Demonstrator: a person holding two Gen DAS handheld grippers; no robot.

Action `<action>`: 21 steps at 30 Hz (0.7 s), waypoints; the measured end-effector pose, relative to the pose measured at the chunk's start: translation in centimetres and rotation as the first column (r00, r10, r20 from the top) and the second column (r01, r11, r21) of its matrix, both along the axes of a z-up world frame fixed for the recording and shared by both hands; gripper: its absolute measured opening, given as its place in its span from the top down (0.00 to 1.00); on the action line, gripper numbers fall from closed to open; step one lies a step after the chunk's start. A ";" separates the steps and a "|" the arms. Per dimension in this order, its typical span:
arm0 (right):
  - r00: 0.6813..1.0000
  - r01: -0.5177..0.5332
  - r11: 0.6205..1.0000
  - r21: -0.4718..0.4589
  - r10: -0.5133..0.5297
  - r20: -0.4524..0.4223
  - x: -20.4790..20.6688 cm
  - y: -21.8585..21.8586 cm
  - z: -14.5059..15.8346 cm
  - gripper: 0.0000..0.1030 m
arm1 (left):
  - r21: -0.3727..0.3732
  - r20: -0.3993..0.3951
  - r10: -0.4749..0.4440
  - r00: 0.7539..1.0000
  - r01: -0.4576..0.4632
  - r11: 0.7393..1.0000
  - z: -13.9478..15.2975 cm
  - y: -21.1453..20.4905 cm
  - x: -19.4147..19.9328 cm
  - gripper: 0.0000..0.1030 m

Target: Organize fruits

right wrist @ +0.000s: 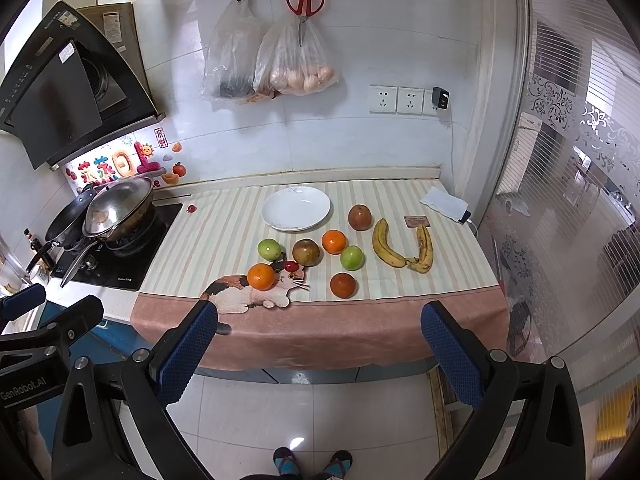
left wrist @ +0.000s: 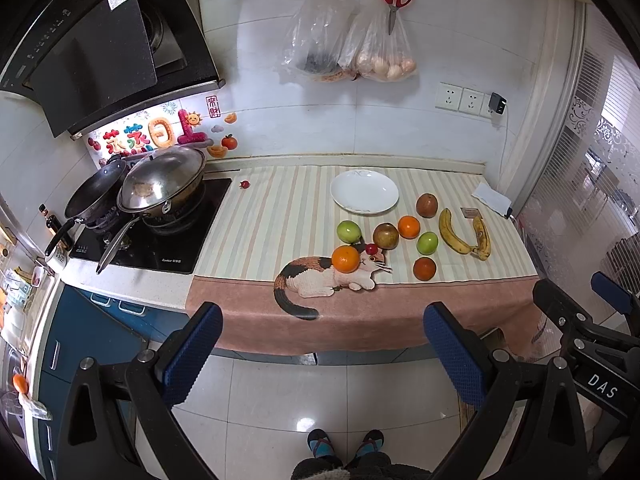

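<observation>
Both tongs, left (left wrist: 322, 354) and right (right wrist: 318, 350), hang wide and empty off the bench's (right wrist: 320, 332) near edge, where I judge the right nearer the bananas (right wrist: 404, 246), lying near-to-far at far right.

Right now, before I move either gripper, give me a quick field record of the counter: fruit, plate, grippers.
plate: white plate, nothing on it, at the back of the striped cloth
oranges: three
green apples: two
brownish round fruits: two
bananas: joined pair, right of the round fruit
small red fruit: one among the group, another near the stove
left gripper: open, holding nothing, short of the counter
right gripper: open, holding nothing, short of the counter
</observation>
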State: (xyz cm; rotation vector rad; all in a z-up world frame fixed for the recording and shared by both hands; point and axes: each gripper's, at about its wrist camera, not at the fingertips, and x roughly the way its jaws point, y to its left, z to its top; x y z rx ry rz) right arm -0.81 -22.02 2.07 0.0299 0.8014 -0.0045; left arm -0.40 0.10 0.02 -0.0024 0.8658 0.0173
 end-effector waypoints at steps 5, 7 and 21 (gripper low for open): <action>1.000 0.001 1.000 0.000 -0.001 0.001 0.0 0.0 0.0 0.00 | 0.000 0.000 0.000 1.000 0.000 1.000 0.0 -0.1 0.0 0.00; 1.000 0.001 1.000 0.000 -0.001 0.000 0.0 0.0 0.1 0.00 | 0.001 0.000 0.000 1.000 0.000 1.000 0.0 -0.1 0.0 0.00; 1.000 0.001 1.000 0.001 -0.001 0.002 0.0 -0.1 0.2 0.00 | 0.003 0.003 0.000 1.000 0.000 1.000 0.1 -0.1 0.2 0.00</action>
